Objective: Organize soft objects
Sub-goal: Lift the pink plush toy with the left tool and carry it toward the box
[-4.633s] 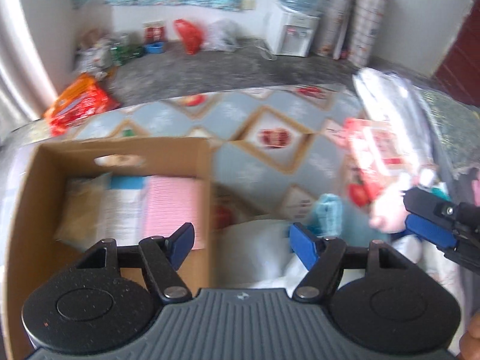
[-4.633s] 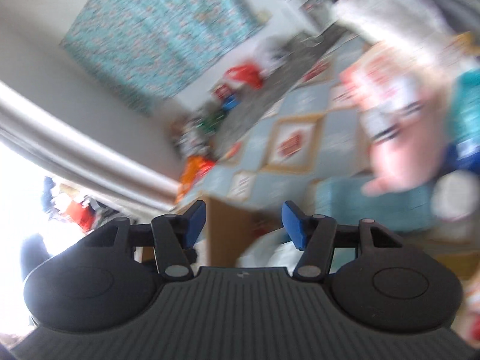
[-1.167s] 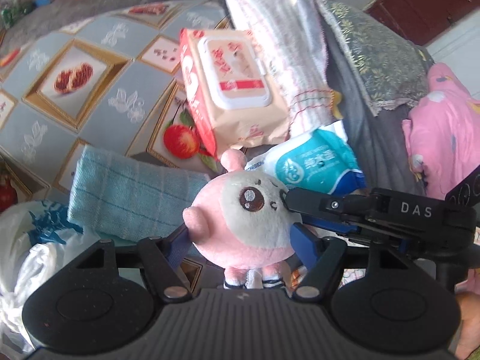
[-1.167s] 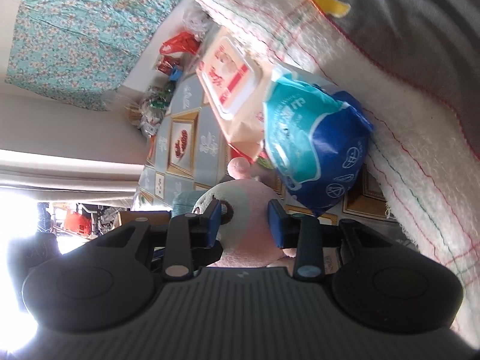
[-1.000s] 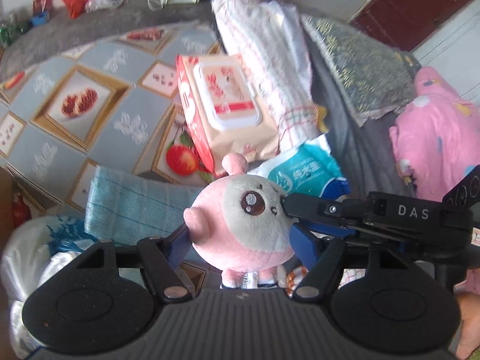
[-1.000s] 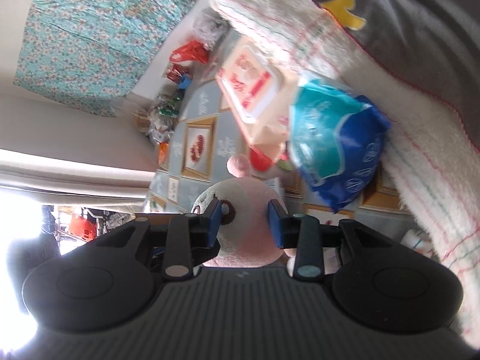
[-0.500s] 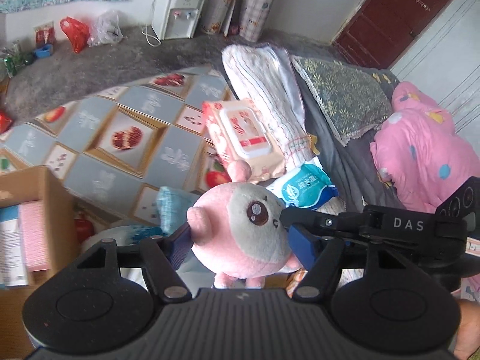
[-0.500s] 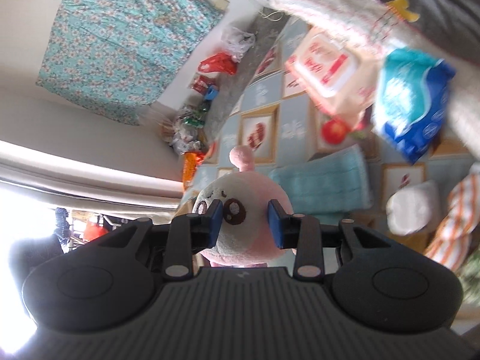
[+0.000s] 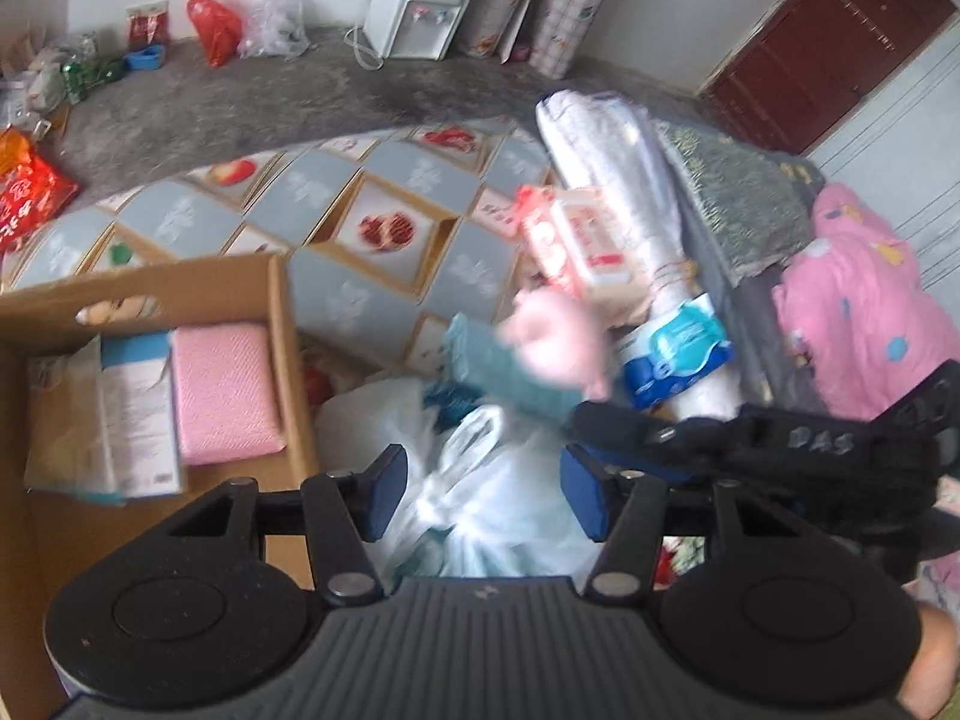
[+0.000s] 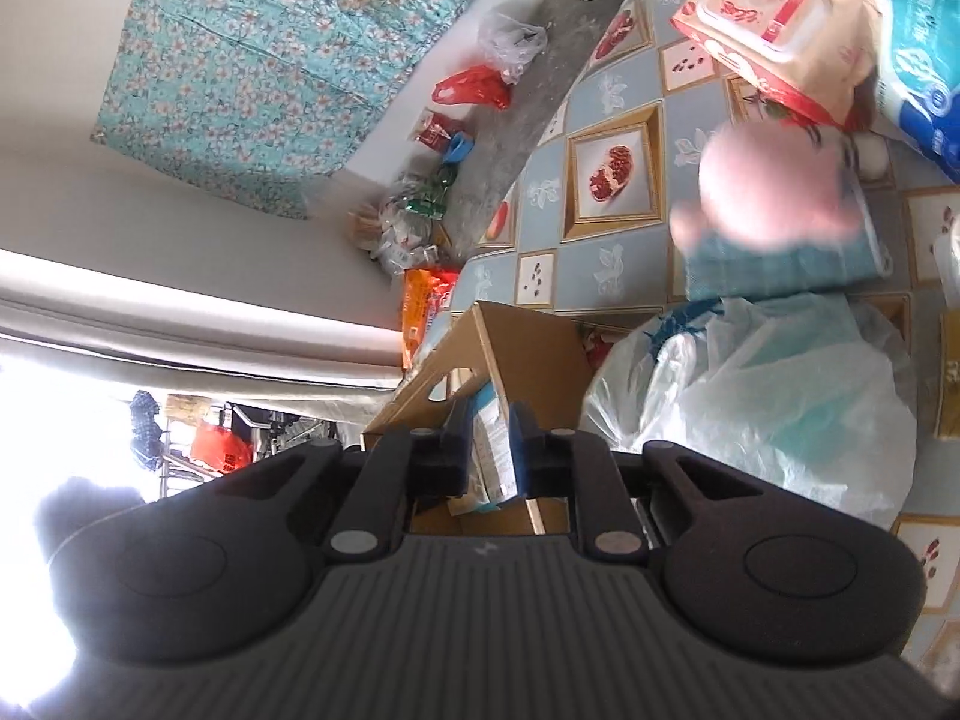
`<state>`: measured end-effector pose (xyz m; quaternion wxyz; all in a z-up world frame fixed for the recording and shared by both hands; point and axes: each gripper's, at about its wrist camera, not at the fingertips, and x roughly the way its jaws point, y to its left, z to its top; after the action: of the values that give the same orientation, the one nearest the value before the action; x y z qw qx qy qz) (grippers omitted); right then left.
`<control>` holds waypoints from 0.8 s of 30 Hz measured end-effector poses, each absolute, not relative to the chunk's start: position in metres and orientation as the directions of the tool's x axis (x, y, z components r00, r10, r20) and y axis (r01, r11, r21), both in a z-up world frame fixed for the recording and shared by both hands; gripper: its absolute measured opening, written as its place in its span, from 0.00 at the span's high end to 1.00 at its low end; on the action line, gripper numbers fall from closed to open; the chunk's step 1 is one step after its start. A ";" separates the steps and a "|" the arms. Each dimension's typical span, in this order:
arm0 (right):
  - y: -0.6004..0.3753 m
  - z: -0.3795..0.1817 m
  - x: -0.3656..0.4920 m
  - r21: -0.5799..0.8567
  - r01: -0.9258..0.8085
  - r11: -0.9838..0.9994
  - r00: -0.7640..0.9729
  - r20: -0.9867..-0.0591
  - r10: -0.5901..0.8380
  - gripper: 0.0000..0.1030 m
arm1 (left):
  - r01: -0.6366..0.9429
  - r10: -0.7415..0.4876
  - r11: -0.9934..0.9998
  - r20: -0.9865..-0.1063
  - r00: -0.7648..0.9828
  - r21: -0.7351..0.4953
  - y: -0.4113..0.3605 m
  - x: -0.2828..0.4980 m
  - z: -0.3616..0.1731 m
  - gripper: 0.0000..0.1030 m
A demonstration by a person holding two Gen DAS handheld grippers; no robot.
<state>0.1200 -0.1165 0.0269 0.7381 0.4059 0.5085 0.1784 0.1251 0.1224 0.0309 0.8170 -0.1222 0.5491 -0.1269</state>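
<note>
The pink plush toy is blurred and free of both grippers, over the teal towel; it also shows in the right wrist view. My left gripper is open and empty above a white plastic bag. My right gripper is nearly shut with nothing between its fingers; its body shows in the left wrist view. The cardboard box at the left holds a pink cloth and a white packet.
A wet-wipes pack, a blue tissue pack and a rolled white quilt lie on the patterned mat. A pink blanket is at the right. Bags and a water dispenser stand by the far wall.
The plush toy has left my right gripper and dropped away toward the teal towel. My right gripper has closed further. Both views have swung toward the box.
</note>
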 end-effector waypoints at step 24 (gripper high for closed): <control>-0.244 -0.008 0.133 0.723 0.281 0.631 0.477 -0.676 0.562 0.50 | -0.004 -0.259 0.961 -0.900 0.349 -0.278 0.067 0.169 -0.004 0.32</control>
<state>0.1331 -0.2441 -0.0075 0.7503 0.4192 0.5026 0.0936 0.1694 0.0669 -0.0043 0.8131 -0.1166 0.5650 -0.0783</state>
